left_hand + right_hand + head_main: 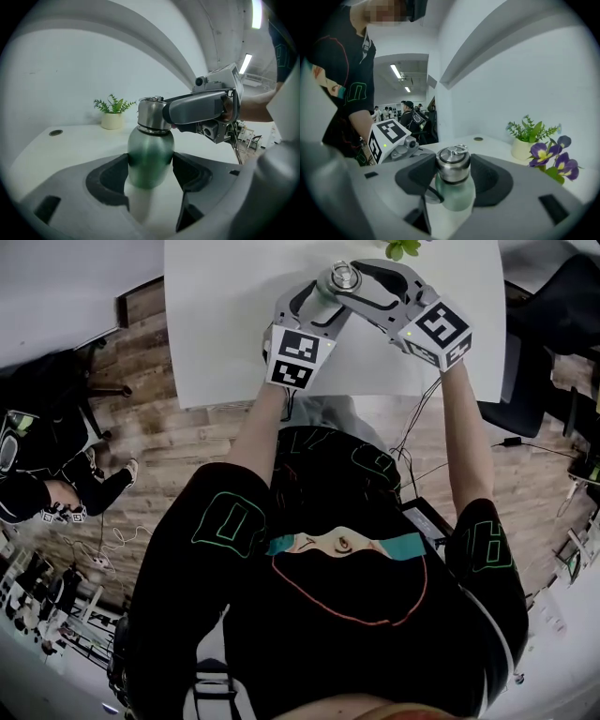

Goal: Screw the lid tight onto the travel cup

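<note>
A white table [216, 334] stood over wood flooring [187, 456]. It carried one small potted plant [113, 114], two purple blooms [541, 152] and one green travel cup [150, 150], upright near the table's front edge. The left gripper [150, 171] clamped the cup's body. The right gripper [453, 173] was closed on its one steel lid [453, 161], its jaw partly hiding the lid in the left gripper view.

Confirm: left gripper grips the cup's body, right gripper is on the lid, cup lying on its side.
Not lying: the cup stands upright, as the left gripper view shows. The left gripper grips its body, the right gripper is on the lid.
</note>
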Demonstrator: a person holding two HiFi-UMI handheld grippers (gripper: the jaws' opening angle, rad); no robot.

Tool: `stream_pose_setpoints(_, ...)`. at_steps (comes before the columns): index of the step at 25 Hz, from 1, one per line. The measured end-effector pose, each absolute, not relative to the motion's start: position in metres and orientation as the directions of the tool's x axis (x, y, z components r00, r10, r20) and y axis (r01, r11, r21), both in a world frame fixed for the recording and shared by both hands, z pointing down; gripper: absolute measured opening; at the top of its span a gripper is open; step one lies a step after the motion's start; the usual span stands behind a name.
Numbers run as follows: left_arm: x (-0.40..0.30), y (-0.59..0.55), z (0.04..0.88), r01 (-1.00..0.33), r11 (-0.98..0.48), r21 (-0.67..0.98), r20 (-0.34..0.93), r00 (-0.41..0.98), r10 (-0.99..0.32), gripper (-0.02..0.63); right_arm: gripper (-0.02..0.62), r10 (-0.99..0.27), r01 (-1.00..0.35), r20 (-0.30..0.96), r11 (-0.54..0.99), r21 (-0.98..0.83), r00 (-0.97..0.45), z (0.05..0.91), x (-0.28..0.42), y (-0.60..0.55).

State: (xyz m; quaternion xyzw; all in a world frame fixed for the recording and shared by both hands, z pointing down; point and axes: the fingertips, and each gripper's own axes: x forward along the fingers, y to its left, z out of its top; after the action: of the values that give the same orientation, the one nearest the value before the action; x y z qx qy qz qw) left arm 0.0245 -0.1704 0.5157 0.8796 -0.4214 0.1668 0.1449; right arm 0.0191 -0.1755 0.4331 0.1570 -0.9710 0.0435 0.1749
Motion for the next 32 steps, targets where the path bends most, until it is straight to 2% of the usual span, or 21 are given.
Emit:
stream_pose_setpoints(4, 0.0250, -0.1709, 0.5167, -0.787, -0.607, 0.114, 0.413, 0.593, -0.691, 0.307, 0.235, -0.279, -0.311, 0.336, 0.949, -0.043, -0.900, 0.4340, 0.0188, -0.1759)
stream_pose_setpoints(8, 0.0248, -0.1679, 0.5174, -0.784, -0.611, 0.110, 0.412, 0.595, -0.690, 0.307, 0.233, -0.330, -0.359, 0.325, 0.933, -0.030, -0.886, 0.4336, 0.0193, -0.1731)
stream_pose_setpoints(15, 0.0258, -0.1695, 0.5182, -0.784, -0.612, 0.105, 0.421, 0.593, -0.687, 0.304, 0.233, -0.543, -0.573, 0.288, 0.819, -0.024, -0.789, 0.4336, 0.0230, -0.1764)
stream_pose_setpoints(23, 0.0240, -0.1689, 0.5221, -0.782, -0.616, 0.096, 0.427, 0.592, -0.684, 0.301, 0.232, -0.771, -0.793, 0.237, 0.609, 0.001, -0.591, 0.4367, 0.0249, -0.1766)
stream_pose_setpoints(28, 0.0239, -0.1700, 0.5215, -0.782, -0.616, 0.094, 0.428, 0.590, -0.684, 0.299, 0.233, -0.789, -0.813, 0.228, 0.582, -0.018, -0.570, 0.4358, 0.0256, -0.1782)
stream_pose_setpoints(32, 0.0228, -0.1684, 0.5224, -0.783, -0.616, 0.093, 0.433, 0.588, -0.683, 0.299, 0.239, -0.759, -0.774, 0.267, 0.630, 0.071, -0.594, 0.4356, 0.0207, -0.1754)
